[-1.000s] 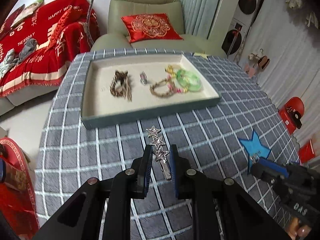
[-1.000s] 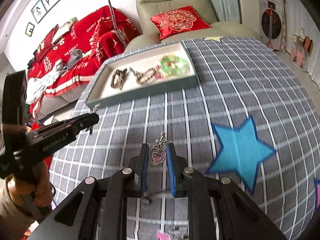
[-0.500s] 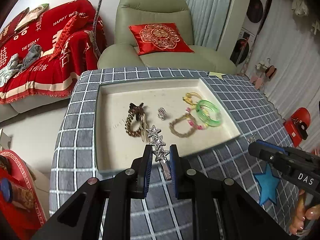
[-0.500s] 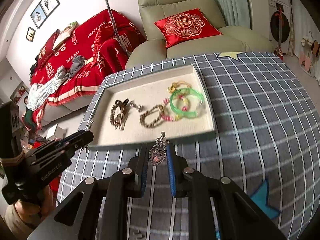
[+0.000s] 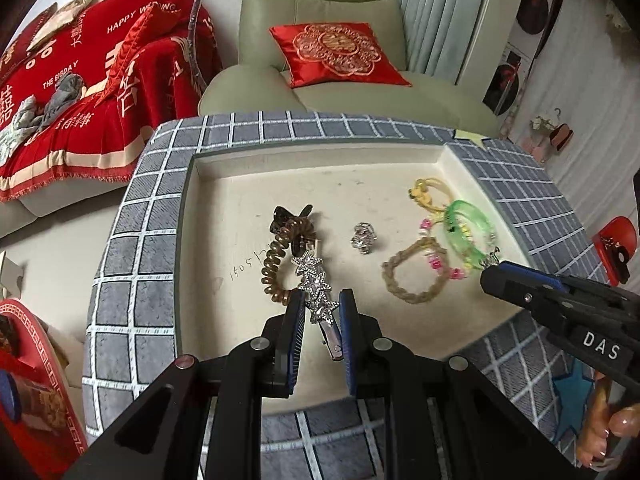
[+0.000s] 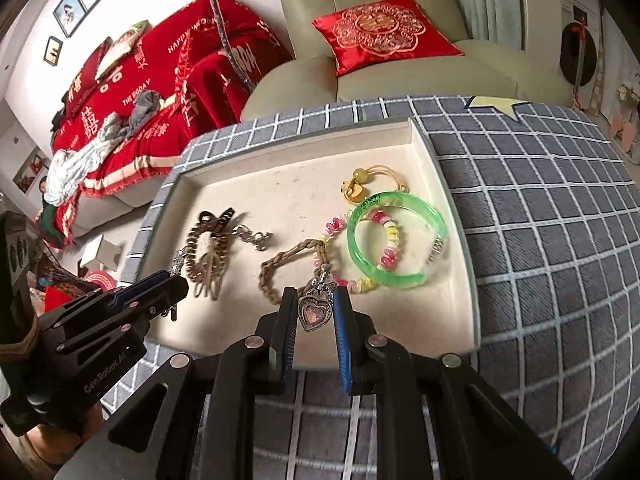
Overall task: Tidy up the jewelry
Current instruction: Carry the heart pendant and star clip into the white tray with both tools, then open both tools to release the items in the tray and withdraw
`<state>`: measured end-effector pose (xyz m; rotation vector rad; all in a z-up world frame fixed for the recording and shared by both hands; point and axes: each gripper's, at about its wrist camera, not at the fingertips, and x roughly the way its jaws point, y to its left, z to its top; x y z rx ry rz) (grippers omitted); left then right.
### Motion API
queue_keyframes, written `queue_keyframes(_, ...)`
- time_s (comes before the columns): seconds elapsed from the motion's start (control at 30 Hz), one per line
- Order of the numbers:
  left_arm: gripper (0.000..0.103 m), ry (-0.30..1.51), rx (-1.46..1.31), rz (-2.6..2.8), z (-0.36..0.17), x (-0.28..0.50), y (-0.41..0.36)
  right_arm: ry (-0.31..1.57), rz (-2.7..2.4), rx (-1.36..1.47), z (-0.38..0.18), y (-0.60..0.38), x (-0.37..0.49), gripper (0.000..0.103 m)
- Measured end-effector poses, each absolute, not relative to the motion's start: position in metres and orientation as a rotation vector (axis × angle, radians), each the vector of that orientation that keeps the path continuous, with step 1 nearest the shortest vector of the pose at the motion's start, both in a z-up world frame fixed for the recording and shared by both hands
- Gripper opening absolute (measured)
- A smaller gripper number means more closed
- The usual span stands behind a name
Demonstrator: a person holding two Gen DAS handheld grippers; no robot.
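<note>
My left gripper (image 5: 320, 306) is shut on a silver star hair clip (image 5: 316, 288) and holds it over the cream tray (image 5: 208, 216), beside a brown coil hair tie (image 5: 280, 256). My right gripper (image 6: 314, 306) is shut on a heart pendant (image 6: 314, 310) over the tray's near edge (image 6: 400, 340). In the tray lie a green bangle (image 6: 396, 240), a pink and yellow bead bracelet (image 6: 386, 236), a braided rope bracelet (image 6: 280, 268), a yellow cord charm (image 6: 360, 184) and a small silver piece (image 5: 363, 237).
The tray sits on a grey checked tablecloth (image 6: 540, 240) with a blue star patch (image 5: 568, 404). Behind the table stand a green armchair (image 5: 340, 40) with a red cushion (image 5: 340, 54) and a red-covered sofa (image 5: 80, 80).
Both grippers have moved forward from over the tablecloth to over the tray, each still holding its piece. The tray looks much nearer in both views.
</note>
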<state>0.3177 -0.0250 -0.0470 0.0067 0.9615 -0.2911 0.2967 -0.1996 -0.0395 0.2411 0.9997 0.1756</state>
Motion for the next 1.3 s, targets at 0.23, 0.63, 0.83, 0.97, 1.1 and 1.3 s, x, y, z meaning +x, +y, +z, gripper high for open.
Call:
queue_keyframes(0.23, 0.033, 0.99, 0.01, -0.28, -0.062, 0.326, -0.027, 1.036, 0.168, 0.236, -0.059, -0.198, 0.312, 0.019)
queue_keyframes(0.63, 0.033, 0.976, 0.075, -0.27, -0.07, 0.323, -0.036, 1.067, 0.173, 0.226, -0.069, -0.195, 0.316, 0.036)
queue_keyframes(0.83, 0.033, 0.934, 0.092, -0.243, -0.061, 0.316, -0.035, 1.03, 0.191, 0.255, -0.058, -0.195, 0.312, 0.058)
queue_keyframes(0.97, 0.033, 0.912, 0.076, -0.214, -0.055, 0.313, -0.031, 0.997, 0.185, 0.277, -0.046, -0.201, 0.306, 0.069)
queue_keyframes(1.1, 0.033, 0.875, 0.067, -0.188, -0.047, 0.309, -0.029, 0.975, 0.17, 0.286, -0.038, -0.207, 0.301, 0.069)
queue_keyframes(1.3, 0.033, 0.874, 0.059, -0.184, -0.043, 0.31, -0.028, 0.962, 0.146, 0.302, -0.031, -0.217, 0.294, 0.072)
